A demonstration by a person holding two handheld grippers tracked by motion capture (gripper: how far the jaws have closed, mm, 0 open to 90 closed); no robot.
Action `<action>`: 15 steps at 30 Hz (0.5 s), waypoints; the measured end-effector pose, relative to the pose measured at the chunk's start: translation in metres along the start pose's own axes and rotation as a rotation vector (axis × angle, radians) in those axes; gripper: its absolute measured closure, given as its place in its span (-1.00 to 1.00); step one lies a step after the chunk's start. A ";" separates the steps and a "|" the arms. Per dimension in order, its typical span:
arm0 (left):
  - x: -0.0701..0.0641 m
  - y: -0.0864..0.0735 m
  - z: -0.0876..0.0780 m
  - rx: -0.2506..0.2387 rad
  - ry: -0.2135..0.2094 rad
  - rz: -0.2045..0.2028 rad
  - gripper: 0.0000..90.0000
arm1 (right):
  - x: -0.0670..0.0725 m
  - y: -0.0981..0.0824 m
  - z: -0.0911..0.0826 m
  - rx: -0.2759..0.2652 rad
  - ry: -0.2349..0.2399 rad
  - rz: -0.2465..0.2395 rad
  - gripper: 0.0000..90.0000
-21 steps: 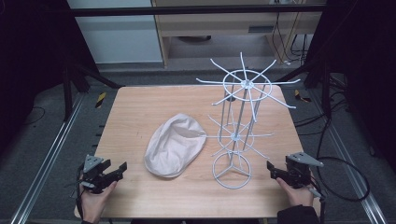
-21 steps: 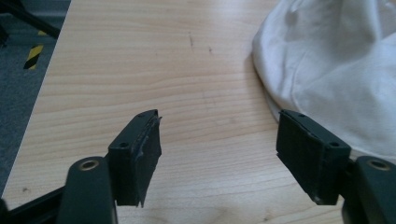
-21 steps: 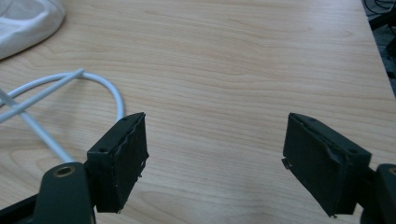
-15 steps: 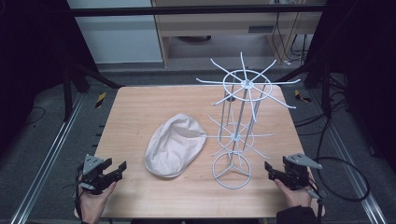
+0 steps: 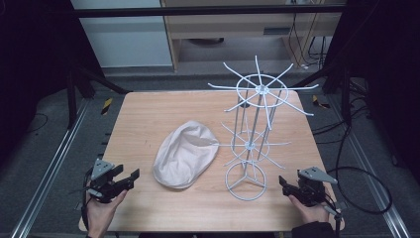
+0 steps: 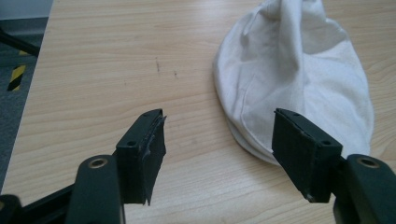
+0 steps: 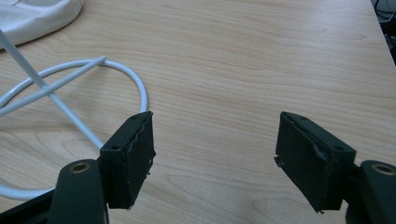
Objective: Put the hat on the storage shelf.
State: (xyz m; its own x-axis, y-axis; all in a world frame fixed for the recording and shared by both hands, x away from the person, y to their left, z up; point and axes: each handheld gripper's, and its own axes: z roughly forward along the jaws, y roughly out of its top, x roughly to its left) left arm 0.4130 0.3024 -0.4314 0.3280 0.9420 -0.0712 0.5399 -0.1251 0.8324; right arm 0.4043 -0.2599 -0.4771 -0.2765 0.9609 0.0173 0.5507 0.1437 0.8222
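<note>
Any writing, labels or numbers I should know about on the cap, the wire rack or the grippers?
None can be read: the white cap, the white wire rack, the wooden table, the left gripper and the right gripper show no words, numbers or logos.

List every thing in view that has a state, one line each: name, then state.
cap: lying on the table, crumpled, touched by neither gripper.
wire rack: upright on its ring base, all prongs bare.
left gripper: jaws open, nothing between them, aimed at the cap's near edge.
right gripper: jaws open, nothing between them, beside the rack's base ring.
table: carries the cap and rack.
</note>
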 end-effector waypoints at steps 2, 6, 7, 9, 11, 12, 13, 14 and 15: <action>-0.001 0.007 -0.001 -0.009 -0.003 0.013 -0.24 | 0.001 0.000 0.001 -0.002 0.000 -0.008 -0.38; -0.003 0.020 -0.004 -0.047 -0.005 0.016 -0.24 | 0.001 -0.001 0.002 -0.010 -0.005 -0.016 -0.38; -0.004 0.023 -0.004 -0.053 -0.009 0.011 -0.24 | 0.002 -0.001 0.002 -0.006 -0.002 -0.012 -0.38; -0.006 0.028 -0.004 -0.064 -0.016 0.008 -0.24 | 0.001 -0.001 0.002 -0.004 0.000 -0.010 -0.38; -0.008 0.034 -0.003 -0.069 -0.024 0.010 -0.24 | 0.001 -0.002 0.003 -0.005 -0.004 -0.012 -0.38; -0.009 0.036 -0.003 -0.071 -0.029 0.012 -0.24 | 0.001 -0.002 0.003 -0.002 -0.005 -0.010 -0.38; -0.010 0.038 -0.002 -0.070 -0.033 0.014 -0.24 | 0.000 -0.002 0.004 0.000 -0.005 -0.014 -0.38; -0.011 0.041 -0.001 -0.071 -0.035 0.018 -0.24 | 0.000 -0.002 0.004 0.002 -0.004 -0.013 -0.38; -0.012 0.043 -0.001 -0.074 -0.036 0.020 -0.24 | 0.001 -0.002 0.004 0.005 -0.002 -0.012 -0.38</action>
State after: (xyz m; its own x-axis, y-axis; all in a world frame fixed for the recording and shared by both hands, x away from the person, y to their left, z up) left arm 0.4317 0.2863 -0.3943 0.3666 0.9275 -0.0727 0.4750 -0.1193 0.8719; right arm 0.4062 -0.2585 -0.4807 -0.2812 0.9596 0.0060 0.5515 0.1565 0.8194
